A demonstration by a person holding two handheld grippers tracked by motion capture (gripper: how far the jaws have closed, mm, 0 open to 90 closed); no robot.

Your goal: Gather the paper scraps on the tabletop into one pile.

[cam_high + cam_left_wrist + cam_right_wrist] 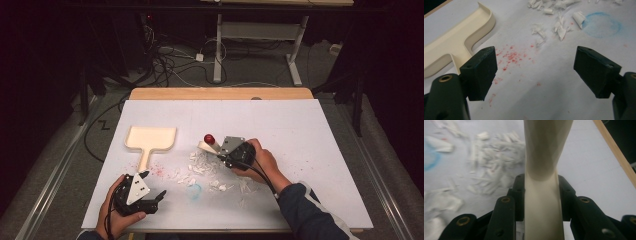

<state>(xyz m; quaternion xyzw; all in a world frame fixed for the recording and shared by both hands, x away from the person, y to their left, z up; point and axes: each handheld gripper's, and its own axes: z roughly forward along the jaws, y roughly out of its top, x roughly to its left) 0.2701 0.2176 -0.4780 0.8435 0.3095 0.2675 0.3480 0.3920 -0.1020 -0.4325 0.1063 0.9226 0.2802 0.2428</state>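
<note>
Table (320, 150): a white sheet covers the top, with a wooden edge showing along the far side, at upper centre of the high view.
Dustpan (150, 139): a cream dustpan lies flat at left of centre in the high view, tray toward the far side, handle pointing to the near edge. In the left gripper view it sits at upper left (456, 42).
Paper scraps (205, 172): white shreds lie scattered at the centre of the sheet, between the two hands; they also show at the top of the left gripper view (556, 25).
Red specks (159, 171): fine red crumbs lie just right of the dustpan handle.
Blue ring (195, 191): a faint blue circular mark lies on the sheet near the scraps, toward the near edge.
Left gripper (152, 200): held at lower left of the high view, jaws spread wide and empty, just above the sheet near the red specks.
Right gripper (222, 152): held at centre, jaws clamped on a cream brush handle (544, 202).
Brush (207, 145): a cream tool with a red end, its body reaching up and left from the right gripper, above the scraps.
</note>
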